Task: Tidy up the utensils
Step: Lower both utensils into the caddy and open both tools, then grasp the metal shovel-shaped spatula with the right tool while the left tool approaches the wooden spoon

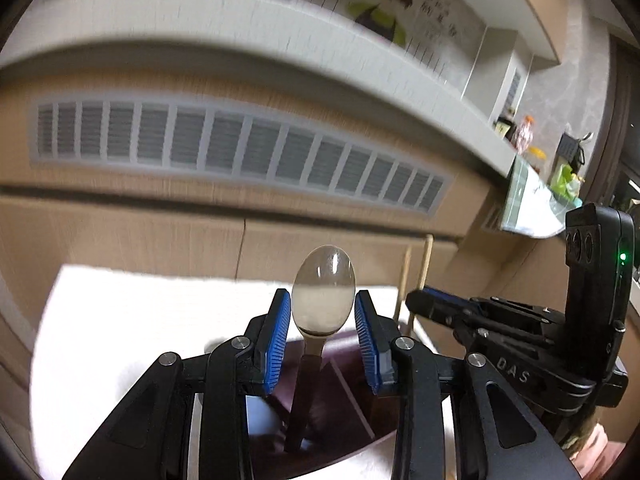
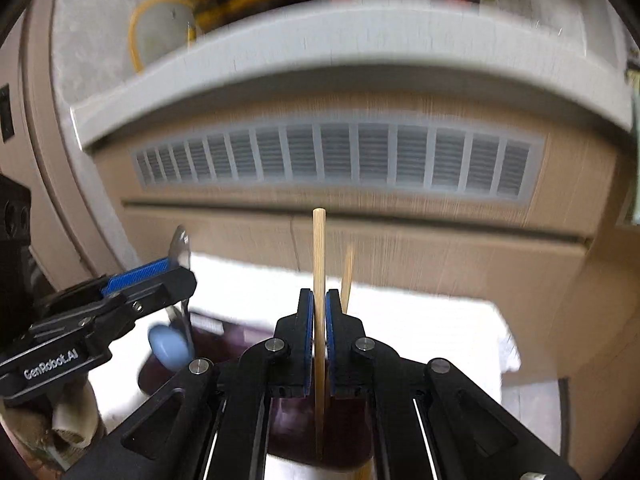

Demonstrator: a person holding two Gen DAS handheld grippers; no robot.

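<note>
Left wrist view: the left tongs point(image 1: 322, 322) stand spread apart, their blue pads on either side of a metal spoon point(image 1: 323, 292) without touching it. The spoon stands upright, bowl up, its handle running down into a dark maroon holder point(image 1: 340, 392) on a white worktop point(image 1: 120, 340). To the right, the right tongs point(image 1: 424, 300) hang close by, with two pale wooden chopsticks point(image 1: 426, 264) rising behind them.

Right wrist view: the right tongs point(image 2: 319, 320) are closed on one chopstick point(image 2: 319, 280), which stands upright between the blue pads point(image 2: 307, 320), its lower end down in the maroon holder point(image 2: 320, 432). A second chopstick point(image 2: 347, 276) leans just behind and to the right. At the left, the left tongs point(image 2: 148, 272) sit around the spoon point(image 2: 179, 248), and a light blue rounded object point(image 2: 168, 346), too blurred to identify, lies near the holder. Beyond the worktop point(image 2: 420, 320), a tan cabinet front with a long grey slatted vent point(image 2: 336, 160) fills the far side, under a white ledge point(image 2: 340, 36).
</note>
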